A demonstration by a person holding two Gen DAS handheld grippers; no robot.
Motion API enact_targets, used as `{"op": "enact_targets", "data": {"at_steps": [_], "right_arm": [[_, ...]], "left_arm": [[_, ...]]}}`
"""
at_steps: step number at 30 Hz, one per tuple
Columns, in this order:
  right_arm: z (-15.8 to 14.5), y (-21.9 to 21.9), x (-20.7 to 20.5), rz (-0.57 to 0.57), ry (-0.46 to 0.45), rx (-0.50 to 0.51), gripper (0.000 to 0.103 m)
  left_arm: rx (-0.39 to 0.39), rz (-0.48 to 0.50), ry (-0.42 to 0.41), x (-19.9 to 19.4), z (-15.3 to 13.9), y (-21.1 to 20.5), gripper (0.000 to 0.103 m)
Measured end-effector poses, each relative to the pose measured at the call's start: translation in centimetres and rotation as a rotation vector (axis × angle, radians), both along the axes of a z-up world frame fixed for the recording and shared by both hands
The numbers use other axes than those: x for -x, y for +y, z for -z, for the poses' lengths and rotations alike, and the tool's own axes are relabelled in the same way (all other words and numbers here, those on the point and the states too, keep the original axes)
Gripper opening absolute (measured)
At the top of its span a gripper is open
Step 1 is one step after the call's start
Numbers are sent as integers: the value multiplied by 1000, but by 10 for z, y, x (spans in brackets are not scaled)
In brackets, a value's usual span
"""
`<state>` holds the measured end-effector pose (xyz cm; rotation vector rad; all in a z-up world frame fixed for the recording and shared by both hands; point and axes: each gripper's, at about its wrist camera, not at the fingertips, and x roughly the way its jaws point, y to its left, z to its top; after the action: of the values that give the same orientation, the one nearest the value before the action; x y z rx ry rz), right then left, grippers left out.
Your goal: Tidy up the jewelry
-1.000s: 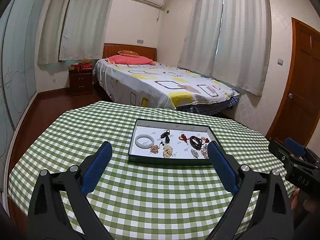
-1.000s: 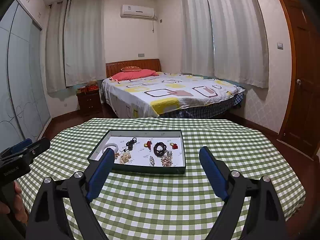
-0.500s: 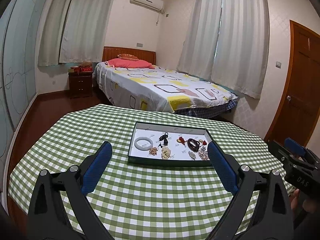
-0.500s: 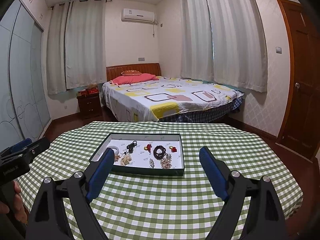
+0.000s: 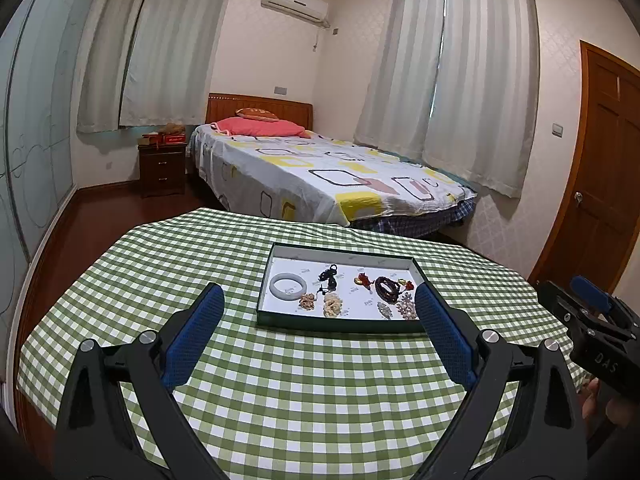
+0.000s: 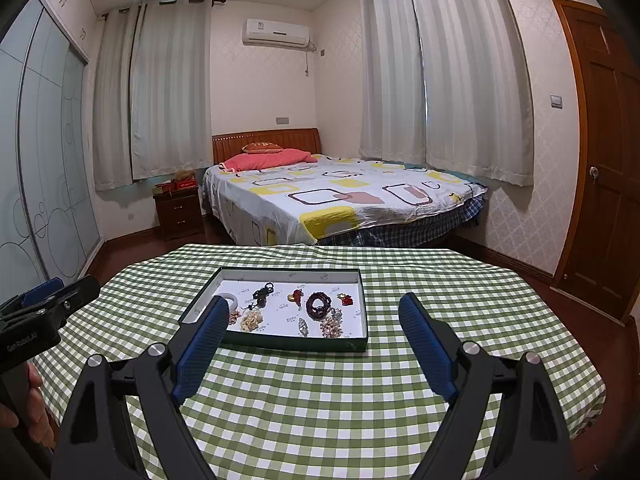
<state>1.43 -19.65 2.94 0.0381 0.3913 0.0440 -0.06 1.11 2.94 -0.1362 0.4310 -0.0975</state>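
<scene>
A dark green tray (image 5: 276,258) with a white floor lies on the green checked table (image 5: 304,392); it also shows in the right wrist view (image 6: 362,284). In it lie a white bangle (image 5: 288,286), a black cord pendant (image 5: 329,273), a dark bead bracelet (image 5: 387,289) (image 6: 318,303), red charms (image 5: 362,280) and pale bead clusters (image 5: 333,305). My left gripper (image 5: 318,300) is open and empty, held above the table short of the tray. My right gripper (image 6: 314,310) is open and empty, also short of the tray.
The table (image 6: 320,408) is round with its edge close on all sides. A bed (image 5: 320,176) stands beyond it, a nightstand (image 5: 162,168) at back left, a wooden door (image 5: 600,184) at right. The other gripper shows at each view's edge (image 5: 592,320) (image 6: 40,316).
Both grippers have drawn back and risen a little; the tray looks smaller and lower in both views. Both stay open and empty.
</scene>
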Motion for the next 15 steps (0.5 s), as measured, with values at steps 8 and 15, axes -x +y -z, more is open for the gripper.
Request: {"op": "enact_targets", "data": {"at_steps": [8, 15], "right_arm": [[0, 1, 0, 0, 6, 0, 84], [1, 2, 0, 1, 10, 0, 84]], "left_arm": [[7, -6, 1, 2, 0, 2, 98], [19, -41, 27, -2, -1, 6, 99]]}}
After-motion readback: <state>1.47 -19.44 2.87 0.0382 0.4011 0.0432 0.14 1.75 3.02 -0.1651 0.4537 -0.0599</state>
